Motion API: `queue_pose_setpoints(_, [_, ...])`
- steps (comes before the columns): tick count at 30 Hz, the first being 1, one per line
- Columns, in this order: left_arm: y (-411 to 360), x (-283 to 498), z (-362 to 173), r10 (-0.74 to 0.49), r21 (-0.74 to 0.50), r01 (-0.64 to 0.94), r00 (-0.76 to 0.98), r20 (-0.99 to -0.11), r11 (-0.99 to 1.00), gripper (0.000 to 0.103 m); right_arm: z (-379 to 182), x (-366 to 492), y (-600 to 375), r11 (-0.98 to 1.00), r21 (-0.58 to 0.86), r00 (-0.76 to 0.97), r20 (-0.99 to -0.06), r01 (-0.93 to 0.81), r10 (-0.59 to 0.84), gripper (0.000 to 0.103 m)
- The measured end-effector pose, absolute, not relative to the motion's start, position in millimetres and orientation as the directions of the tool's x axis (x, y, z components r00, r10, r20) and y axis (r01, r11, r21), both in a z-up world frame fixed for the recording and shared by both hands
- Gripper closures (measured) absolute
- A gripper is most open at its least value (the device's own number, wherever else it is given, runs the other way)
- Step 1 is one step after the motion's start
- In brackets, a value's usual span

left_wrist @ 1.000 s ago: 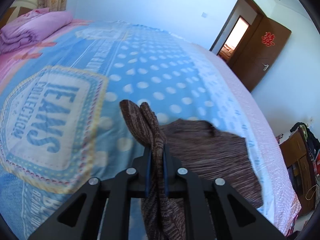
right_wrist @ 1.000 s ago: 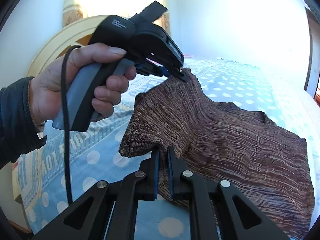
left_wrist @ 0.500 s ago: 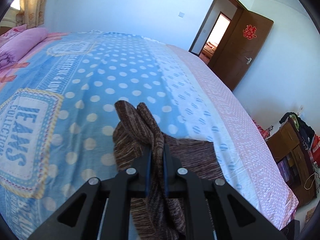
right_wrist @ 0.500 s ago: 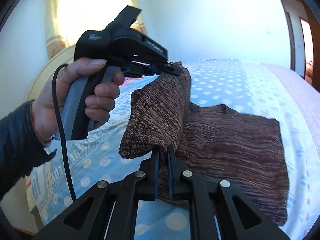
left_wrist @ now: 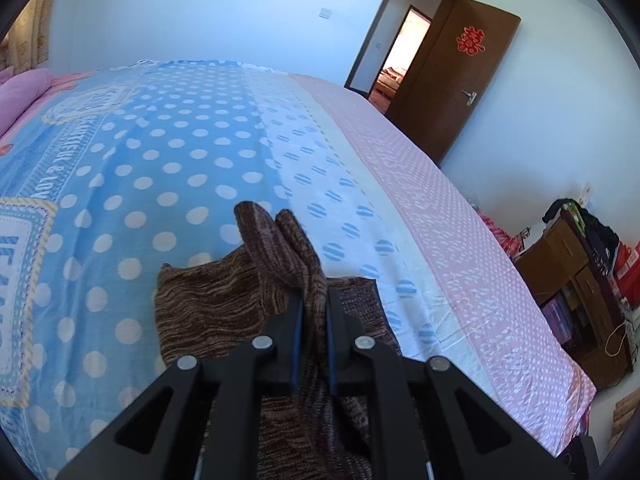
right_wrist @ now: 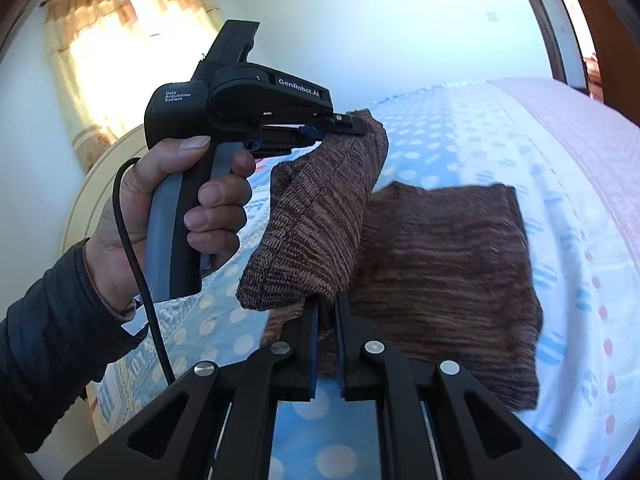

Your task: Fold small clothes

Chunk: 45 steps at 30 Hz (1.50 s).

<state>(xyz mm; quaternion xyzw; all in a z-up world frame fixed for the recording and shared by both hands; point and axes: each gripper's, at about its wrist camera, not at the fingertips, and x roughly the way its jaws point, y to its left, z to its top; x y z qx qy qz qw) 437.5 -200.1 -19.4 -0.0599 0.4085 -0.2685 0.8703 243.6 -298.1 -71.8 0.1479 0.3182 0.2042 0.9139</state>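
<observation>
Surface: a wide bed (left_wrist: pixel 208 152) under a sheet of blue with white polka dots, a paler dotted band and a pink dotted strip toward its far side; printed lettering panels run along the near-left edge.
Room: pale walls, a brown door (left_wrist: pixel 460 80) standing open with a red paper ornament (left_wrist: pixel 469 40) on it, and a bright curtained window (right_wrist: pixel 120 52) behind a cream headboard (right_wrist: pixel 92 184).
Garment: a brown marled knit (right_wrist: pixel 440 264) lies on the polka-dot part of the bed, its lower half flat, its upper edge lifted off the sheet and doubled over toward the flat part.
Axis: in the right wrist view the flat part's long side runs away from the camera toward the pink strip; the far edge is blurred, so the exact outline is uncertain.
Left gripper (right_wrist: pixel 352 126): clamped tight on one raised corner of the knit, held by a hand (right_wrist: pixel 172 216) in a dark sleeve (right_wrist: pixel 48 340).
Right gripper (right_wrist: pixel 327 316): jaws nearly together, pinching the other raised corner, fabric bunched between the pads.
Surroundings: a pink quilt (left_wrist: pixel 24 92) at the bed's head; a wooden cabinet (left_wrist: pixel 576 288) piled with dark clothes (left_wrist: pixel 588 228) beside the far wall, well apart from the knit.
Obstruction: the lifted fold hides part of the flat fabric beneath it.
</observation>
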Motion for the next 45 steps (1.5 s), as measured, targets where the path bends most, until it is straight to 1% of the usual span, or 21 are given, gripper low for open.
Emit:
queue_pose_setpoints(6, [-239.1,438.6,-38.9,-0.5,-0.283,0.449,0.497,-0.71,0.848,0.092,-87.3,240.2,-333.2,0.847,0.497,0.698,-0.538,-0.19,0.472,0.096])
queue_pose_setpoints(9, [-261.9,438.7,-52.1,-0.478,-0.242,0.469,0.488,-0.731,0.849,0.092,-100.3,239.5,-352.2,0.837,0.534,0.702,-0.55,-0.12,0.452,0.097])
queue_pose_setpoints(13, [-290.7,439.6,-73.9,-0.441,-0.192,0.486,0.471,-0.764,0.852,0.092,-121.9,242.5,-369.8,0.788,0.615,0.676,-0.563,-0.042,0.476,0.097])
queue_pose_setpoints(18, [-307.5,437.0,-87.8,-0.419,-0.158,0.5,0.468,-0.778,0.852,0.092,-125.0,237.5,-379.6,0.773,0.634,0.669,-0.576,0.004,0.469,0.097])
queue_pose_setpoints(20, [-308.2,433.5,-88.9,-0.404,-0.145,0.494,0.472,-0.783,0.857,0.086,-128.0,238.2,-384.8,0.771,0.636,0.666,-0.585,0.023,0.463,0.098])
queue_pose_setpoints(22, [-302.3,427.2,-83.6,-0.424,-0.16,0.496,0.482,-0.767,0.853,0.084,-132.2,236.4,-390.4,0.763,0.645,0.663,-0.591,0.046,0.46,0.098])
queue_pose_setpoints(24, [-293.0,418.2,-75.4,-0.424,-0.145,0.497,0.512,-0.748,0.856,0.071,-133.4,233.5,-392.4,0.765,0.642,0.663,-0.594,0.05,0.455,0.098])
queue_pose_setpoints(25, [-282.0,409.0,-68.3,-0.437,-0.145,0.504,0.531,-0.726,0.852,0.057,-132.8,231.5,-392.8,0.77,0.636,0.669,-0.596,0.054,0.445,0.098])
queue_pose_setpoints(26, [-272.8,402.2,-64.4,-0.445,-0.142,0.507,0.546,-0.71,0.85,0.046,-131.8,228.6,-393.3,0.778,0.625,0.672,-0.6,0.057,0.433,0.098])
queue_pose_setpoints(28, [-248.9,385.6,-60.1,-0.436,-0.121,0.498,0.585,-0.684,0.859,0.038,-124.6,220.7,-393.5,0.806,0.587,0.688,-0.614,0.071,0.387,0.098])
queue_pose_setpoints(30, [-227.9,370.9,-63.1,-0.42,-0.09,0.496,0.608,-0.674,0.864,0.038,-115.0,213.0,-394.8,0.841,0.534,0.711,-0.625,0.09,0.321,0.097])
queue_pose_setpoints(31, [-215.4,361.9,-69.7,-0.388,-0.057,0.483,0.622,-0.681,0.874,0.038,-109.0,208.5,-396.8,0.855,0.509,0.731,-0.621,0.1,0.284,0.096])
queue_pose_setpoints(34, [-191.1,345.4,-92.5,-0.358,-0.032,0.471,0.624,-0.695,0.881,0.038,-92.2,203.7,-403.4,0.877,0.468,0.787,-0.579,0.107,0.213,0.085])
queue_pose_setpoints(35, [-187.7,342.1,-99.6,-0.35,-0.021,0.47,0.625,-0.698,0.882,0.038,-87.4,208.2,-403.8,0.883,0.459,0.794,-0.571,0.098,0.208,0.081])
queue_pose_setpoints(36, [-183.6,339.4,-105.4,-0.349,-0.018,0.472,0.626,-0.698,0.882,0.036,-82.1,212.5,-400.8,0.889,0.45,0.795,-0.567,0.08,0.215,0.08])
queue_pose_setpoints(38, [-179.3,335.9,-115.4,-0.35,-0.024,0.466,0.627,-0.696,0.884,0.029,-79.7,228.5,-393.0,0.9,0.434,0.774,-0.584,0.043,0.245,0.08])
queue_pose_setpoints(40, [-177.3,334.8,-118.3,-0.361,-0.036,0.47,0.626,-0.691,0.882,0.029,-88.8,242.7,-388.5,0.905,0.422,0.742,-0.623,0.051,0.248,0.08])
queue_pose_setpoints(41, [-177.4,334.4,-118.4,-0.361,-0.031,0.472,0.629,-0.688,0.881,0.029,-95.3,246.8,-387.1,0.904,0.425,0.718,-0.645,0.053,0.261,0.08])
queue_pose_setpoints(42, [-177.8,334.2,-118.4,-0.359,-0.024,0.474,0.633,-0.686,0.88,0.029,-102.4,247.4,-385.4,0.901,0.429,0.693,-0.667,0.056,0.275,0.092])
queue_pose_setpoints(43, [-177.4,333.1,-118.2,-0.359,-0.017,0.477,0.637,-0.682,0.879,0.028,-106.3,245.7,-384.2,0.905,0.42,0.682,-0.681,0.064,0.268,0.1])
queue_pose_setpoints(45, [-176.7,330.7,-120.0,-0.354,0.0,0.486,0.637,-0.685,0.874,0.025,-117.2,238.6,-383.3,0.911,0.407,0.665,-0.7,0.071,0.261,0.1])
